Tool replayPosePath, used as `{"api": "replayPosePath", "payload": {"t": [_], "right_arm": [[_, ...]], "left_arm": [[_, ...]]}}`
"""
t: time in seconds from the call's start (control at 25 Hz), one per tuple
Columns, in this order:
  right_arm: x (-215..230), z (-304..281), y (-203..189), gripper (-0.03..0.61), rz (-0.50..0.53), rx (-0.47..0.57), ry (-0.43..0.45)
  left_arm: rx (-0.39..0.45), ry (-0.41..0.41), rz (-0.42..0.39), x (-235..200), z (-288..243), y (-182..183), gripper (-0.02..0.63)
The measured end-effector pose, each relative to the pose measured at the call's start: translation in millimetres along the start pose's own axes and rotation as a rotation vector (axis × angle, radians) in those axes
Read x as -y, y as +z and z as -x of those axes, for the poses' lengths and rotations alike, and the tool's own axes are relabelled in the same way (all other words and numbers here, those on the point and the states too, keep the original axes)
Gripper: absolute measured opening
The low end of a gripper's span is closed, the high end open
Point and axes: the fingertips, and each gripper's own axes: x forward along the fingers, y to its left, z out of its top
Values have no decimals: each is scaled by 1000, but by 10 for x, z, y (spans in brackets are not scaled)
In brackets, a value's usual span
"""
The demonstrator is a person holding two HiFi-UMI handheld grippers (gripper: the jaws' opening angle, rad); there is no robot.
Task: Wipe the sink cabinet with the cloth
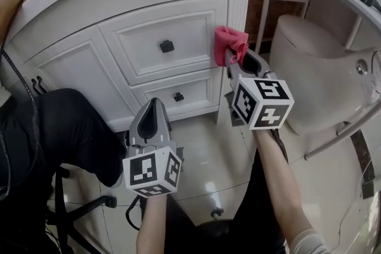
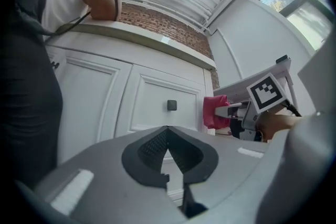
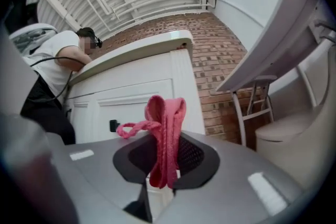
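Right tongs [image 1: 234,61] hold the cloth [image 1: 230,41] at the sink cabinet [image 1: 119,21], on its right edge; left tongs [image 1: 154,103] hang closed, empty.

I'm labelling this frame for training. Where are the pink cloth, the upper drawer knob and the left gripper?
pink cloth [image 1: 230,43], head view, its bunched middle.
upper drawer knob [image 1: 167,46], head view, its dark square face.
left gripper [image 1: 156,102], head view, between its closed fingertips.

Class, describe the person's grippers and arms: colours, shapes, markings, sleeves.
The left gripper and right gripper are grey, tapering to black ridged jaws; each carries a white cube with black square markers. A pale sleeve shows at the right elbow.
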Motion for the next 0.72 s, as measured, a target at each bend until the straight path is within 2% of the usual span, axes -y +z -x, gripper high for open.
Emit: {"api": "replayPosePath", "payload": {"t": [0.12, 0.28, 0.4, 0.48, 0.56, 0.72], "right_arm": [[-747, -42, -177, 66, -33, -7, 122], [-1868, -235, -580, 66, -79, -71, 296], [-2468, -437, -851, 66, -104, -118, 366], [-2652, -541, -954, 66, -100, -132, 372], [-2644, -606, -974, 66, -83, -126, 356], [-2109, -614, -969, 66, -62, -122, 286]], "left_arm": [[-4, 51, -7, -301, 198, 22, 15], [-11, 134, -22, -852, 560, 115, 15], [-20, 195, -16, -1223, 764, 149, 14], [-25, 210, -19, -1366, 798, 141, 15], [-27, 216, -18, -1426, 772, 122, 15], [-40, 189, -5, -1214, 605, 27, 14]]}}
